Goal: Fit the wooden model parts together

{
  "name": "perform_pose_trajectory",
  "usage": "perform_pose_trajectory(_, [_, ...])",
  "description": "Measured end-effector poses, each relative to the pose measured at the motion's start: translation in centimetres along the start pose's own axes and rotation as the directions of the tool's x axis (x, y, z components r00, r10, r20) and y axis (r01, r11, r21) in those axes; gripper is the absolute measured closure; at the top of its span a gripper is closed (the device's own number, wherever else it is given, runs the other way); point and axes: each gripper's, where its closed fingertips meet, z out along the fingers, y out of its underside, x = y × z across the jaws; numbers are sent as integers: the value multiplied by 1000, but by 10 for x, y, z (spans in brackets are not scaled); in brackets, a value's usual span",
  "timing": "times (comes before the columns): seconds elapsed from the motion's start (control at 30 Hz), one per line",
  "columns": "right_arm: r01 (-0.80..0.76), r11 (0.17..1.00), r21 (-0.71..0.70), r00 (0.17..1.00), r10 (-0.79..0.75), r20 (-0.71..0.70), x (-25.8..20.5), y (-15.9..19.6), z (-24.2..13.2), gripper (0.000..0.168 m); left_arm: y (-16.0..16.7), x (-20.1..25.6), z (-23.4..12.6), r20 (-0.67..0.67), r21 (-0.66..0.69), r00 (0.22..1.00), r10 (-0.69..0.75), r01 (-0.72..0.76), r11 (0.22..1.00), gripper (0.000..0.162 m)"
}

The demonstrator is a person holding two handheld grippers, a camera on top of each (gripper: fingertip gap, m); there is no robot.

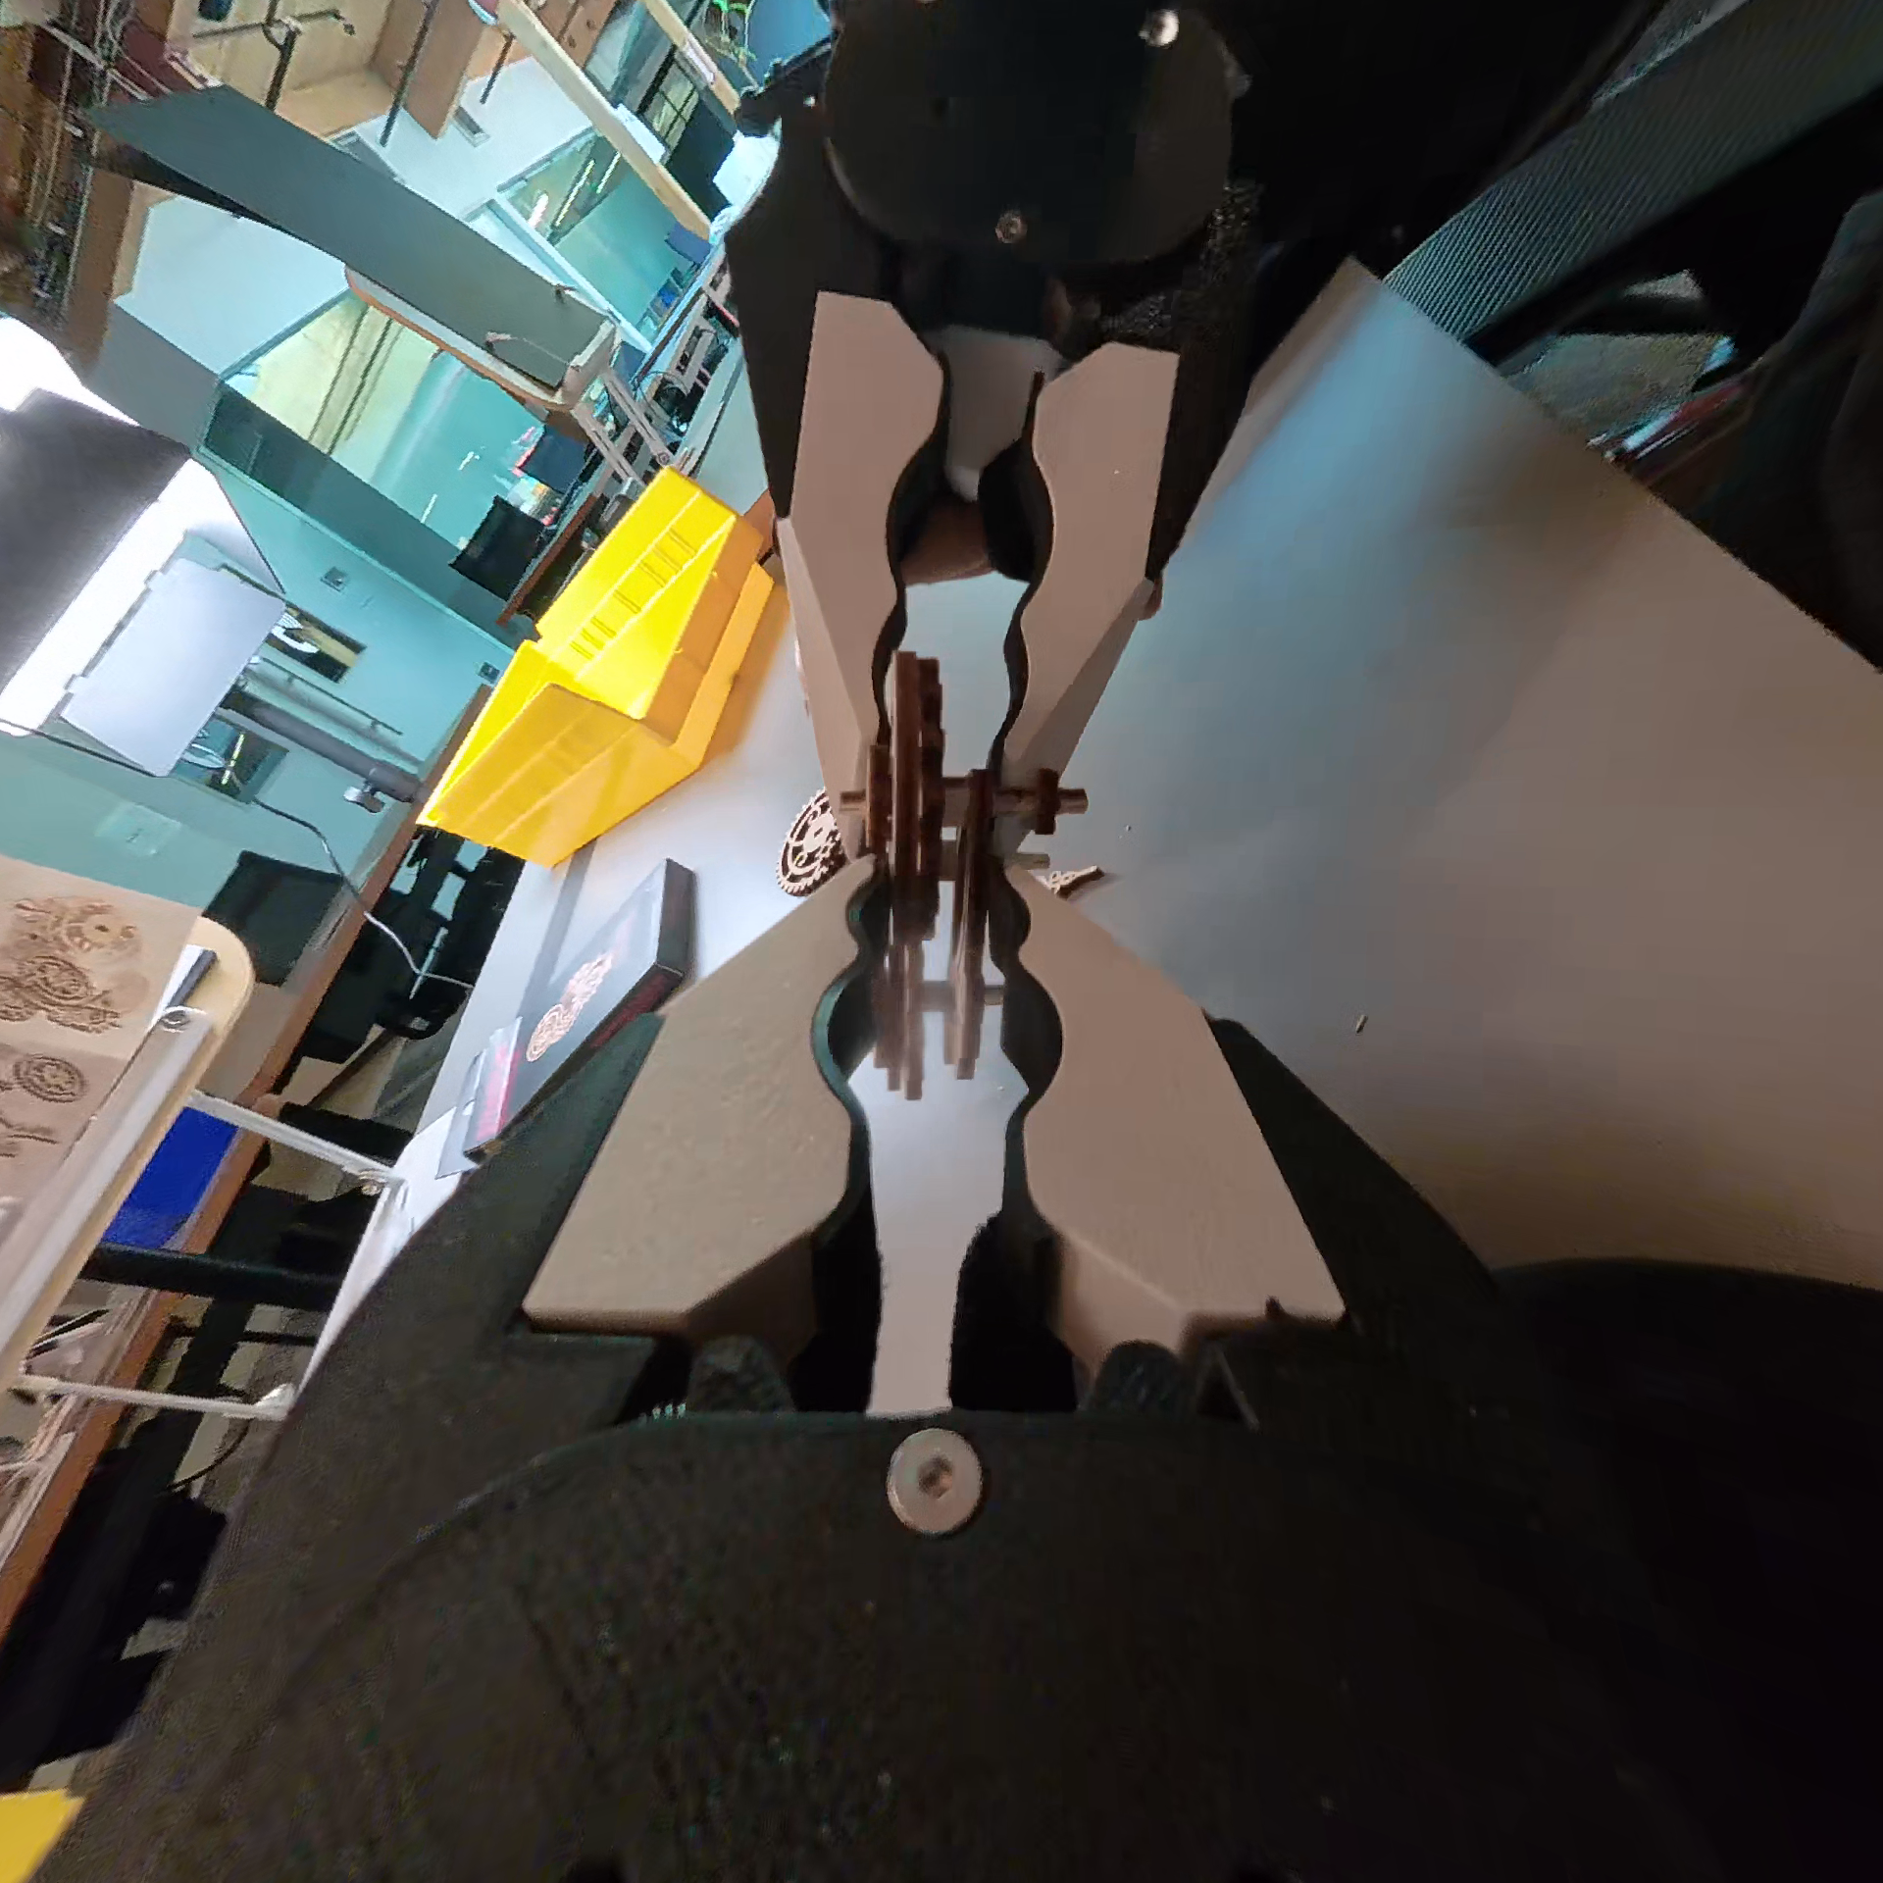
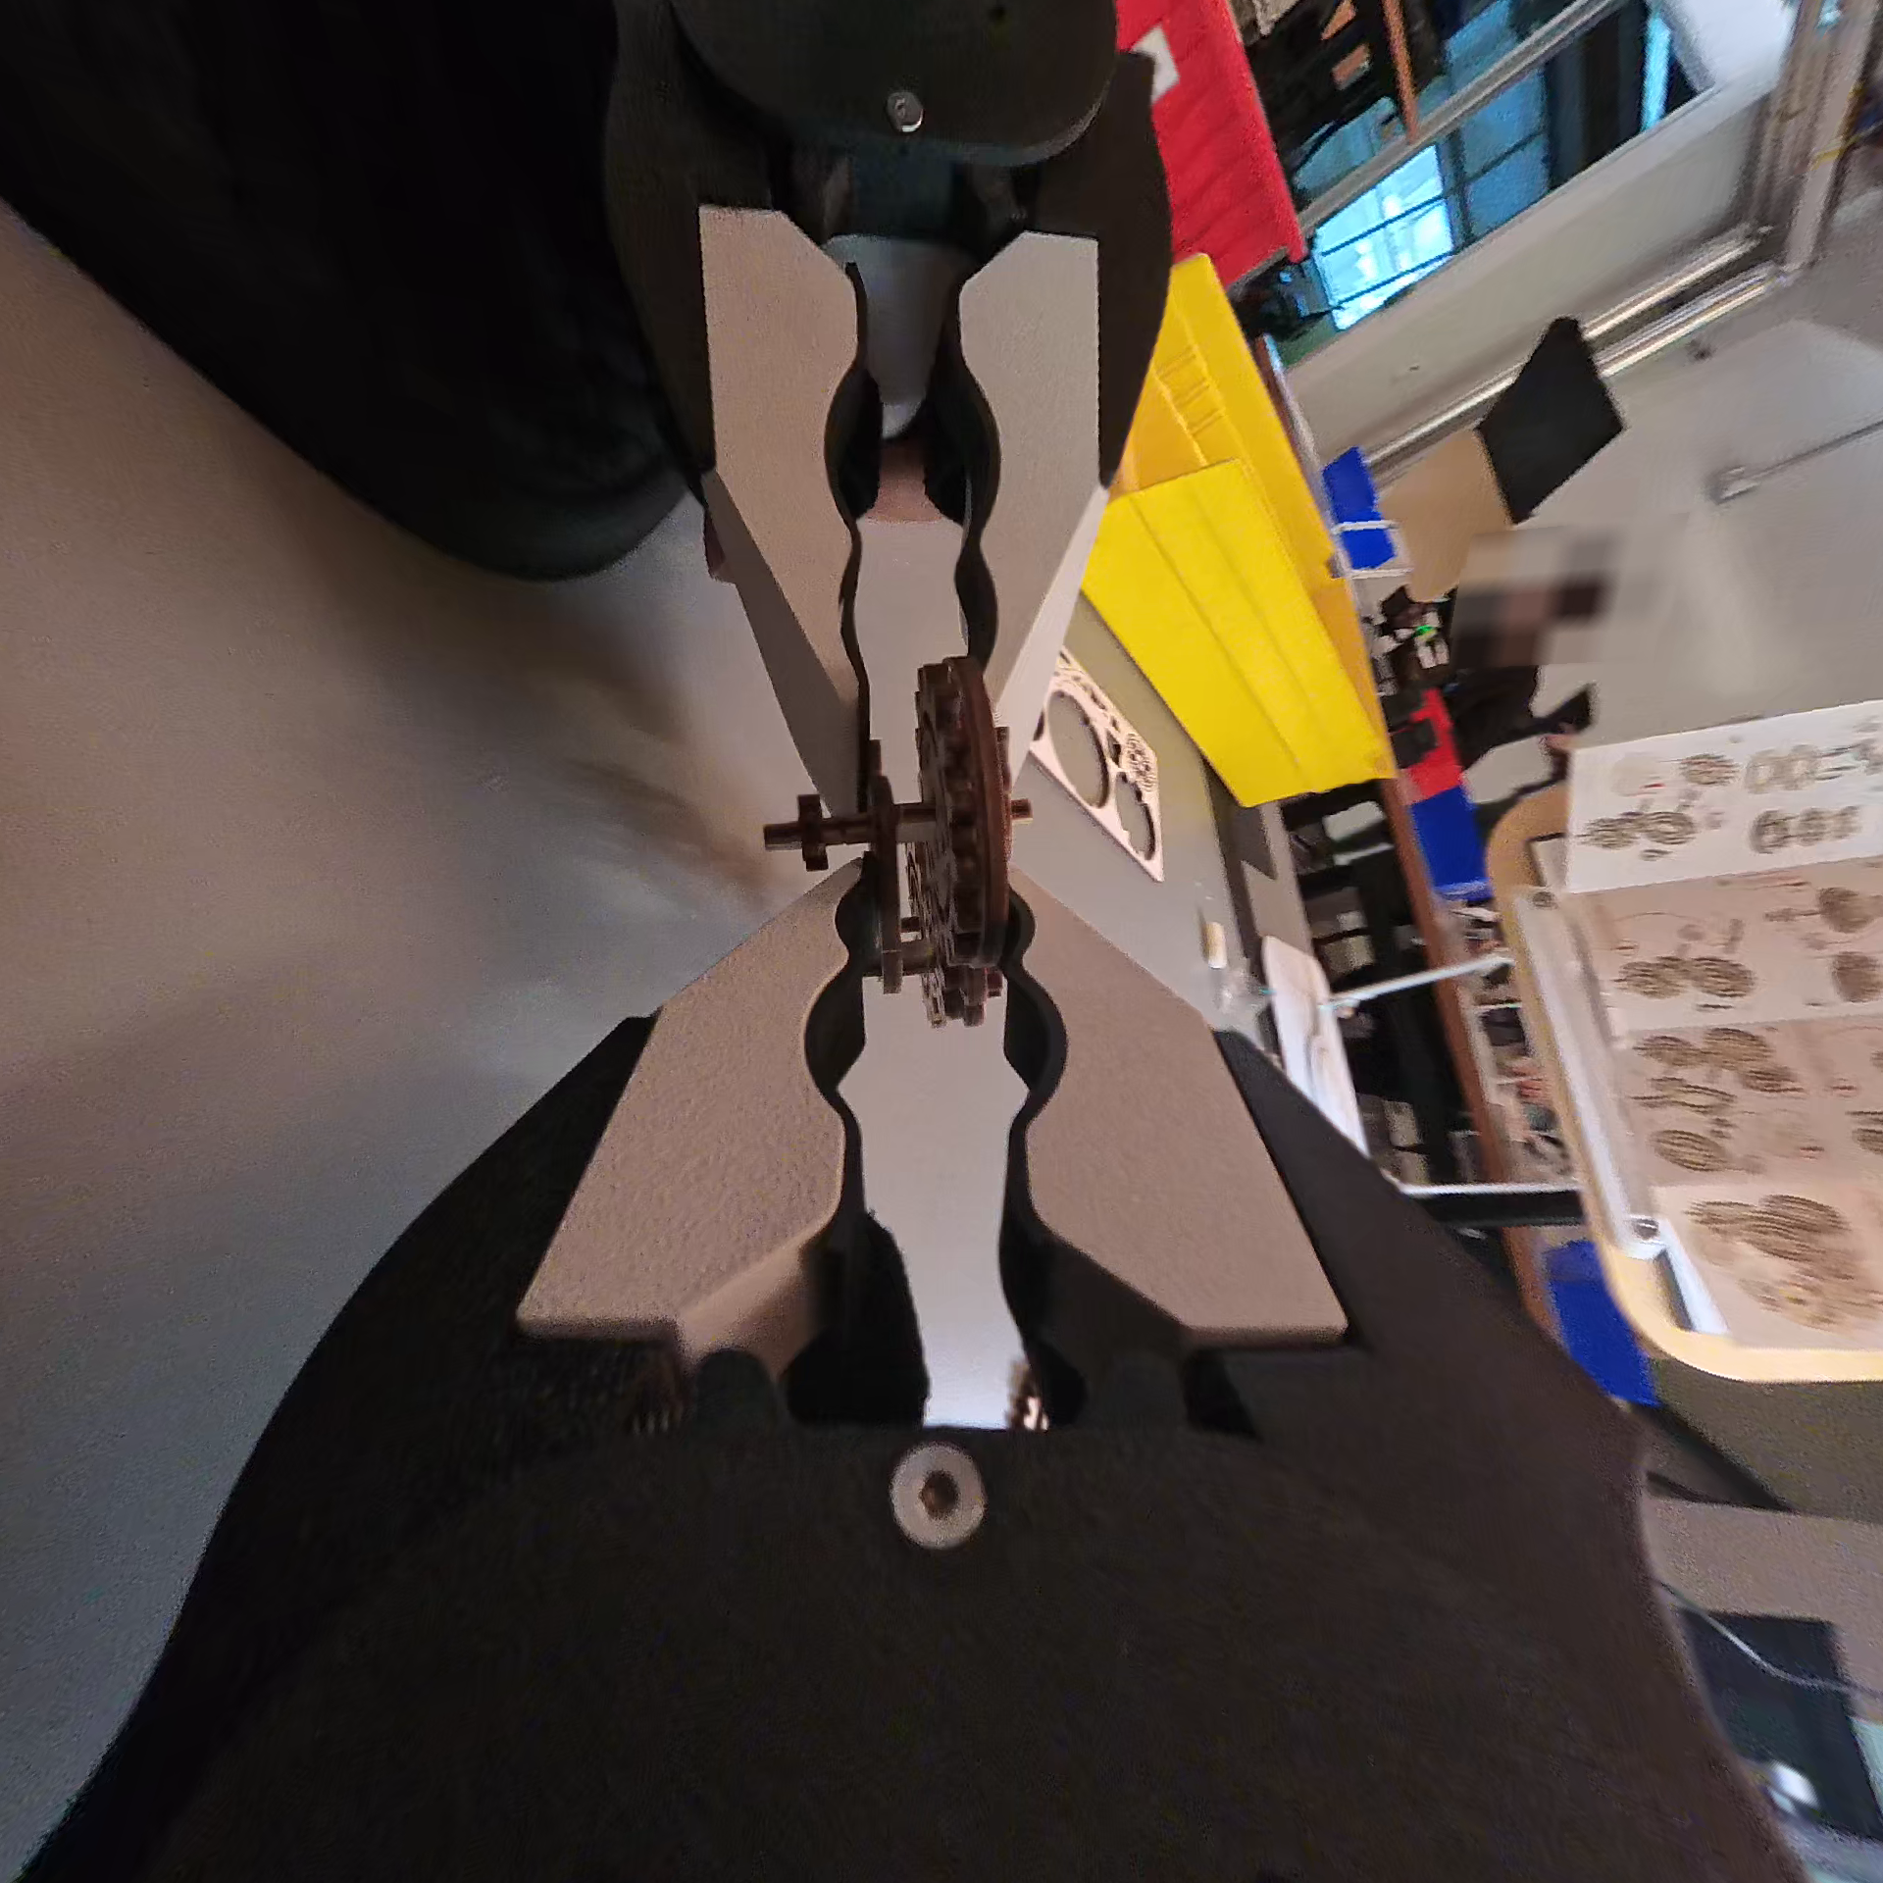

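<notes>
my work surface is a pale grey table [image 1: 1427,632], bare across its near part, edged in brown wood on its far side. yellow plastic bins [image 1: 611,693] stand at that far edge, and a flat black box [image 1: 611,968] lies on the table near them. beyond, i see glass partitions [image 1: 387,408] in a teal cast, shelving [image 1: 632,132] up high, and a bright white panel [image 1: 153,632]. a red cloth [image 2: 1213,132] hangs behind the bins. a tan board [image 2: 1732,1019] carrying printed sheets stands beside the table.
</notes>
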Motion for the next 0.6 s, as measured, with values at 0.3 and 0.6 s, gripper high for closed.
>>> perform_pose_trajectory(0.3, [29,999,-36,994,-32,-100,-5,11,8,149,7,3,3,-2,-45,999,37,-37,998,143])
perform_pose_trajectory(0.6, [-500,811,-303,833,546,90,-17,58,-28,139,17,8,6,-4,-116,989,145,-145,983,145])
